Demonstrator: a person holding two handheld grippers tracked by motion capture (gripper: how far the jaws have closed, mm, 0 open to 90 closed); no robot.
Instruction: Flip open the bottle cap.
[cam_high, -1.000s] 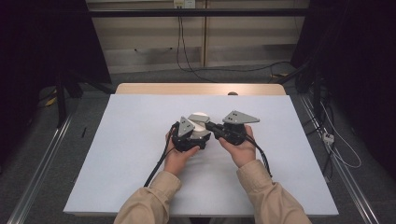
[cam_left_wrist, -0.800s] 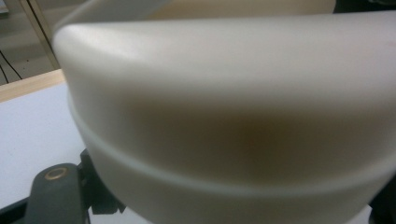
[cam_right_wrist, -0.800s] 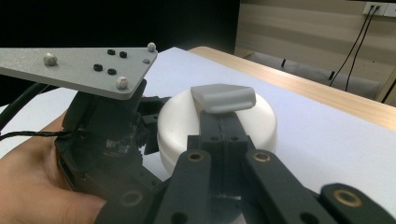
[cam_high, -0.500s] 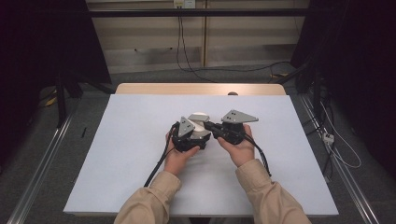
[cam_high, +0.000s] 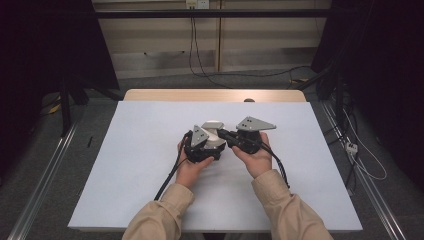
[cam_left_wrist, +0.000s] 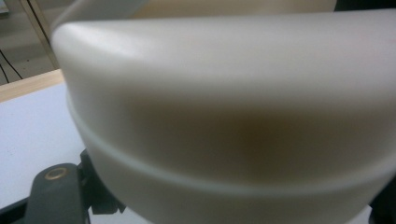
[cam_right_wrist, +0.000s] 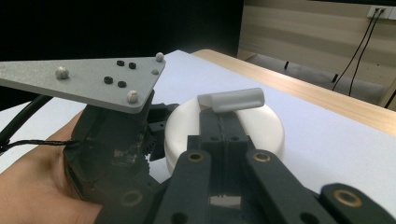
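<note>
**Both hand-held grippers on white round container, mid-bench**

Far left: bare white bench (cam_high: 125, 165) surface, dark floor and rail beyond the edge.

Left of centre: left hand-held gripper (cam_high: 204, 146) gripped in left hand (cam_high: 187, 170), grey three-cornered plate on top, cable trailing back toward the sleeve. Jaws closed as far as they go, clamped on the white round container (cam_high: 214, 134). Left gripper view: container wall (cam_left_wrist: 233, 116) pressed right up against the lens, rounded top edge and a moulded seam line visible, one black jaw link low at left. Exact pad contact points hidden.

Centre: container sitting on or just above the bench, roughly mid-bench, between the two grippers. Cannot tell which.

Right of centre: right hand-held gripper (cam_high: 235, 137) in right hand (cam_high: 257, 160), pointing left toward the container. Right gripper view: jaws together, tips meeting at the small grey bar handle (cam_right_wrist: 232, 100) on the container lid (cam_right_wrist: 261, 126); pinched on that handle. Left gripper's plate and hand visible alongside.

Far right: bare bench, cables on the floor.
</note>
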